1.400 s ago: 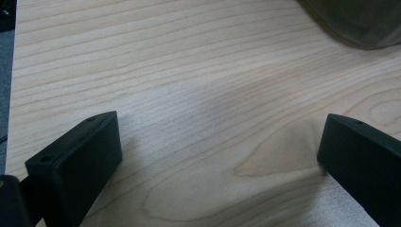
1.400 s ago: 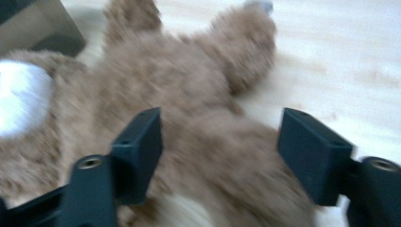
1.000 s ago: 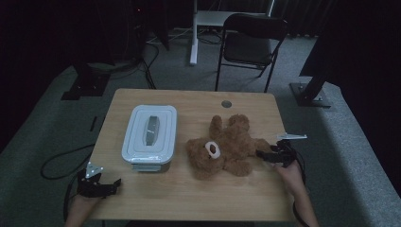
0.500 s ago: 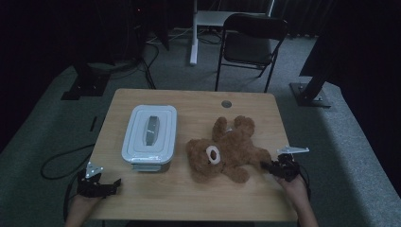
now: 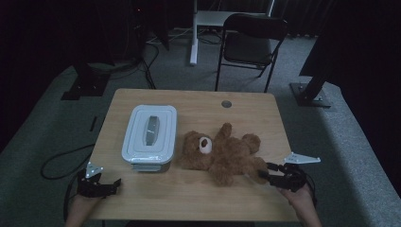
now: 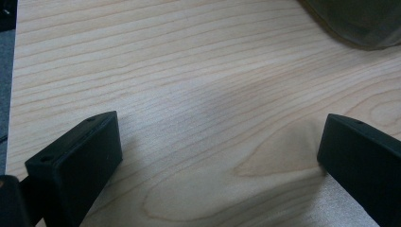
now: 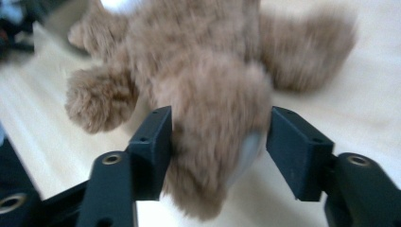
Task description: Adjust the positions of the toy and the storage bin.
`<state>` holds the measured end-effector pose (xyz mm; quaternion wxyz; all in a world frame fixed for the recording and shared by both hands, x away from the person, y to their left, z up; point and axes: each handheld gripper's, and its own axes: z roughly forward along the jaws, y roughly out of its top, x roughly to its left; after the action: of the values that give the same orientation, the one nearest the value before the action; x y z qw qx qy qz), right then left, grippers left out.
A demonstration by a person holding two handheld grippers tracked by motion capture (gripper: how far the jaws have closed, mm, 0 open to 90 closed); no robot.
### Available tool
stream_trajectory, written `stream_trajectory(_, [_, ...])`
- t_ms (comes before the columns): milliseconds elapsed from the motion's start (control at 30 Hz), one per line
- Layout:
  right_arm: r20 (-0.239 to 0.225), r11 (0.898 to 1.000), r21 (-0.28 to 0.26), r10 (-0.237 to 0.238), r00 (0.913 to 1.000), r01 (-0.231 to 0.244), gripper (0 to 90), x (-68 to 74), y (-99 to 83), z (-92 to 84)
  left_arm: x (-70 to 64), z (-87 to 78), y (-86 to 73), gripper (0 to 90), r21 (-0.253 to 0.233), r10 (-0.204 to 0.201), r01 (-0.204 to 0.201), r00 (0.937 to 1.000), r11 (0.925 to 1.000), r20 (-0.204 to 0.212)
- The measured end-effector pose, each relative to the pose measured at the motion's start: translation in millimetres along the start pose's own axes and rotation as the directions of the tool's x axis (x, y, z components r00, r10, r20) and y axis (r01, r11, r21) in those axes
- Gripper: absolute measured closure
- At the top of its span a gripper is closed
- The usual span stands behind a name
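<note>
Jaws of right gripper (image 7: pixel 215 137) just reopening around bear (image 5: pixel 221 152) leg, regripping; left gripper (image 5: pixel 97 182) wide open, empty, on counter (image 5: pixel 198 101).

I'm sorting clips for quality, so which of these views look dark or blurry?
High view: dim, surroundings nearly black, teddy bear and table readable. Left gripper view: sharp, evenly lit wood grain, soft shadow. Right gripper view: bear's fur blurred, tabletop washed out bright.
</note>
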<state>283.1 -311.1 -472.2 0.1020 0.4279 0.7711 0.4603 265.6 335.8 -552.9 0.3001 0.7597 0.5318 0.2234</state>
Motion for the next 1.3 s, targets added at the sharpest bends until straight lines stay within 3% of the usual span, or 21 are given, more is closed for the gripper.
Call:
stream_trajectory(133, [-0.021, 0.998, -0.056, -0.017, 0.9996, 0.016, 33.6, -6.8, 29.2, 9.1, 0.0, 0.0, 0.0, 1.4, 0.000, 0.000, 0.000, 1.0000, 1.0000, 0.000])
stream_trajectory(200, [-0.039, 0.997, -0.060, -0.051, 0.9979, 0.049, 31.6, -7.1, 43.3, 18.7, 0.0, 0.0, 0.0, 1.3, 0.000, -0.001, 0.001, 1.0000, 1.0000, 0.000])
stream_trajectory(333, [-0.098, 0.995, -0.019, -0.104, 0.9897, 0.103, 28.8, -2.9, 66.9, 45.8, -0.1, 0.0, 0.0, 1.4, 0.000, -0.001, 0.001, 1.0000, 1.0000, 0.000])
stream_trajectory(467, [-0.147, 0.982, 0.056, -0.170, 0.9743, 0.180, 22.6, 2.9, 80.8, 75.6, -0.1, 0.0, 0.0, 1.4, 0.000, -0.001, 0.001, 1.0000, 1.0000, 0.000])
stream_trajectory(567, [-0.174, 0.981, 0.094, -0.153, 0.9728, 0.171, 22.2, 2.0, 86.3, 92.6, -0.1, 0.0, 0.0, 1.4, 0.000, -0.001, 0.001, 1.0000, 1.0000, 0.000])
stream_trajectory(700, [-0.183, 0.971, 0.140, -0.165, 0.9693, 0.191, 20.1, 2.1, 85.2, 105.0, 0.0, 0.0, 0.0, 1.4, 0.000, -0.001, 0.001, 1.0000, 1.0000, 0.000])
stream_trajectory(833, [-0.194, 0.956, 0.161, -0.214, 0.9573, 0.247, 12.4, 8.3, 77.4, 111.7, 0.0, 0.0, 0.0, 1.4, 0.000, 0.000, 0.000, 1.0000, 1.0000, 0.000])
stream_trajectory(933, [-0.194, 0.934, 0.193, -0.265, 0.9445, 0.302, 11.8, 14.1, 74.6, 116.3, 0.0, 0.0, 0.0, 1.4, 0.000, 0.000, 0.000, 1.0000, 1.0000, 0.000])
stream_trajectory(1033, [-0.161, 0.908, 0.245, -0.306, 0.9382, 0.339, 15.2, 19.9, 69.8, 124.8, 0.0, 0.0, -0.1, 1.4, 0.000, 0.000, 0.000, 1.0000, 1.0000, 0.000])
stream_trajectory(1067, [-0.160, 0.907, 0.252, -0.304, 0.9392, 0.336, 20.8, 21.0, 67.7, 127.2, 0.0, 0.0, -0.1, 1.4, 0.000, 0.000, 0.000, 1.0000, 1.0000, 0.000])
stream_trajectory(1100, [-0.148, 0.909, 0.266, -0.289, 0.9458, 0.320, 26.5, 21.4, 66.2, 129.1, 0.0, 0.0, -0.1, 1.4, 0.000, 0.000, 0.000, 1.0000, 1.0000, 0.000])
stream_trajectory(1167, [-0.139, 0.910, 0.268, -0.287, 0.9479, 0.315, 33.6, 23.2, 64.0, 130.3, 0.0, 0.0, -0.1, 1.4, 0.000, 0.000, 0.000, 1.0000, 1.0000, 0.000])
stream_trajectory(1300, [-0.119, 0.890, 0.271, -0.346, 0.9305, 0.366, 51.2, 32.7, 59.5, 129.7, 0.0, 0.0, -0.1, 1.4, 0.000, 0.000, 0.000, 1.0000, 1.0000, 0.000])
